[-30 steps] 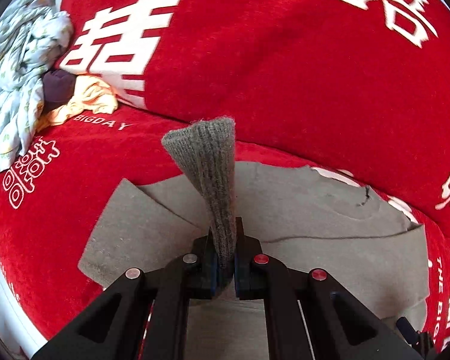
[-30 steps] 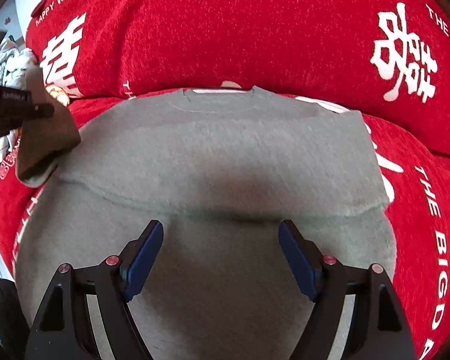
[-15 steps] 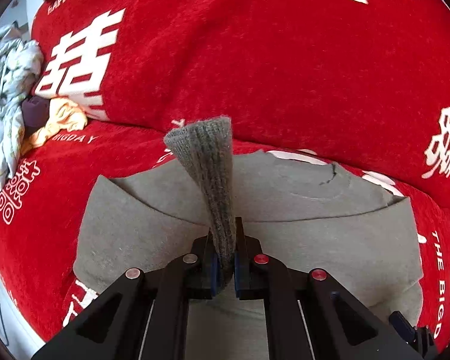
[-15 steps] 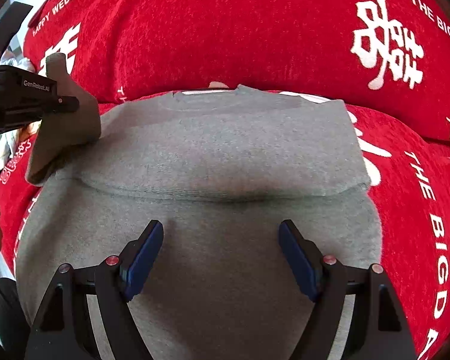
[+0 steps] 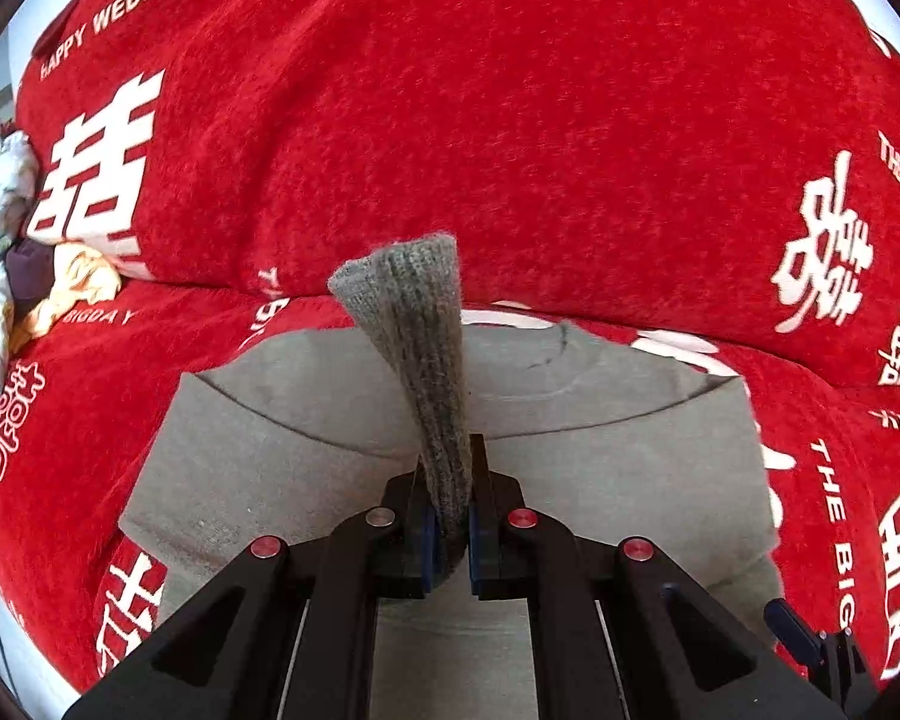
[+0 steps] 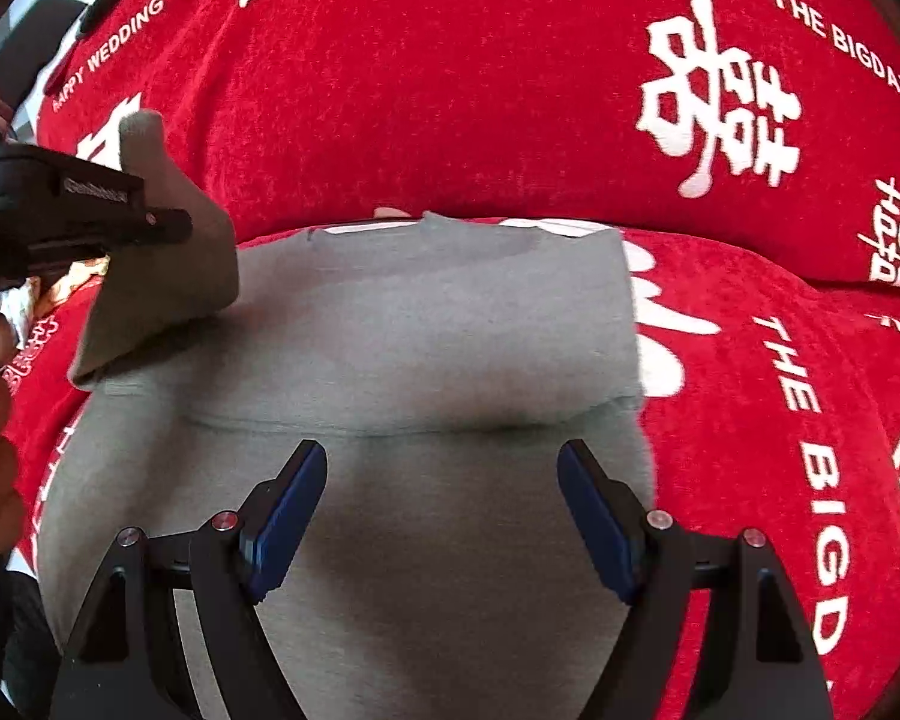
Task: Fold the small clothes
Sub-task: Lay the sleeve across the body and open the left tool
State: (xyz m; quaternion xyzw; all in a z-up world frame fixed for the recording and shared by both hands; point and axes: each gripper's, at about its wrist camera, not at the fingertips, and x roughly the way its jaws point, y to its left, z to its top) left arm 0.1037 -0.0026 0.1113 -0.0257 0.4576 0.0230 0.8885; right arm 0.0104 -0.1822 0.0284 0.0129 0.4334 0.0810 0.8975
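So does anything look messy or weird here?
Yes. A crumpled heap of clothes sits unfolded at the far left of the red cover. Also, the grey sweater has one ribbed cuff sticking up, pinched in the left claw. The right claw hangs open.

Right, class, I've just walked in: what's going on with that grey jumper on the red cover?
A person is folding a small grey jumper spread on a red sofa cover. The left claw is shut on the ribbed sleeve cuff, holding it above the jumper's body. The right claw hangs open over the lower part, gripping nothing. A heap of other clothes lies at the far left.
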